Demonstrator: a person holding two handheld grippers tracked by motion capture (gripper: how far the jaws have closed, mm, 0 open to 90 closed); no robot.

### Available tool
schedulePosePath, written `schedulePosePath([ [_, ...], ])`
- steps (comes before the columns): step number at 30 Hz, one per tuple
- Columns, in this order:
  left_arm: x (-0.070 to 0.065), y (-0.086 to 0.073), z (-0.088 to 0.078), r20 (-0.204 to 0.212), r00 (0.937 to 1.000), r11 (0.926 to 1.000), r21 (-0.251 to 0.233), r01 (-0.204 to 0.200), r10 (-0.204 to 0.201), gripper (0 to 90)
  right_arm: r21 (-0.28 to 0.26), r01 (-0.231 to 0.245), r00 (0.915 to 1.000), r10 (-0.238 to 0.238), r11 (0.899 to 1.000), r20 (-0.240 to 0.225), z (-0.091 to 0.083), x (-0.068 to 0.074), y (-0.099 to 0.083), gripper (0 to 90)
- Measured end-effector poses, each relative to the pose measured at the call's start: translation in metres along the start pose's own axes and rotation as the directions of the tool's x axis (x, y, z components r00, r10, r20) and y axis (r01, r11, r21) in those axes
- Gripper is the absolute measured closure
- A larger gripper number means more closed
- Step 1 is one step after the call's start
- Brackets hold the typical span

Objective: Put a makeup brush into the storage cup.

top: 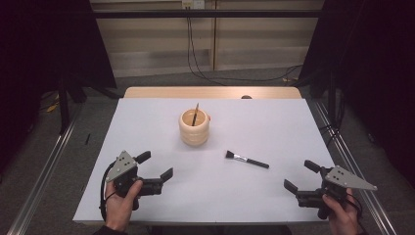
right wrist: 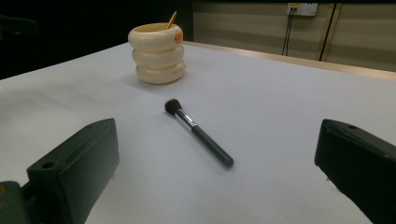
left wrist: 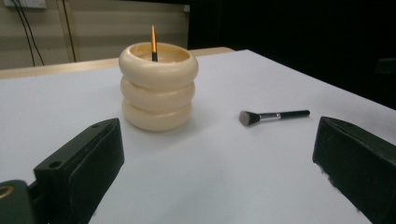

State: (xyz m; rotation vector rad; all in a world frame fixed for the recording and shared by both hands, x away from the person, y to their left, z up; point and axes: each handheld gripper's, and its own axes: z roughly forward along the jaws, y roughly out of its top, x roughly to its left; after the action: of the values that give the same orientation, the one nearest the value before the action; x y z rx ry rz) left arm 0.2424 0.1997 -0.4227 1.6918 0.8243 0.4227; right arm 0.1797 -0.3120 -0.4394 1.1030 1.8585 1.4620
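Left claw (top: pixel 155 165) sits near the front-left corner of the white-covered table (top: pixel 147 122), held in the person's left hand (top: pixel 120 205), jaws spread wide w/ nothing between them. It's got the grey three-cornered plate on top and hovers just over the sheet, pointing in toward the middle.

Moving right: a cream-coloured holder shaped like three stacked rings (top: pixel 194 127) stands upright around the center, a bit toward the back edge. A thin orange-handled stick (top: pixel 195 113) pokes up out of it, can't tell what kind of tool tbh.

Right of that and nearer the front, a black-handled makeup brush w/ silver ferrule and dark bristles (top: pixel 246 159) lies flat on the table, bristles pointing left, well apart from both claws.

Right claw (top: pixel 302 175) is near the front-right corner in the right hand (top: pixel 342 213), jaws also spread apart, empty, aimed toward the brush.
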Motion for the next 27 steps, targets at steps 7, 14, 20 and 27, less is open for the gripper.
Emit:
schedulePosePath([
  [7,-0.005,-0.008,-0.012,-0.009,1.0,0.9999,-0.012,0.0,0.0,2.0,-0.021,-0.011,0.9997,0.011,1.0,0.023,0.0,0.0,0.0,0.0],
  [14,0.0,-0.015,-0.019,-0.044,0.999,0.9999,-0.011,0.003,-0.004,2.0,-0.024,-0.01,0.9997,0.011,1.0,0.023,-0.002,0.0,0.0,0.0],
  [20,0.002,-0.016,-0.021,-0.057,0.9984,0.9998,-0.019,0.007,-0.008,2.0,-0.026,-0.018,0.9996,0.018,1.0,0.021,-0.004,-0.002,-0.001,0.0],
  [27,0.003,-0.016,-0.02,-0.043,0.9991,0.9999,-0.013,0.004,-0.004,2.0,-0.032,-0.017,0.9996,0.018,0.999,0.021,-0.004,0.0,0.0,0.0],
])
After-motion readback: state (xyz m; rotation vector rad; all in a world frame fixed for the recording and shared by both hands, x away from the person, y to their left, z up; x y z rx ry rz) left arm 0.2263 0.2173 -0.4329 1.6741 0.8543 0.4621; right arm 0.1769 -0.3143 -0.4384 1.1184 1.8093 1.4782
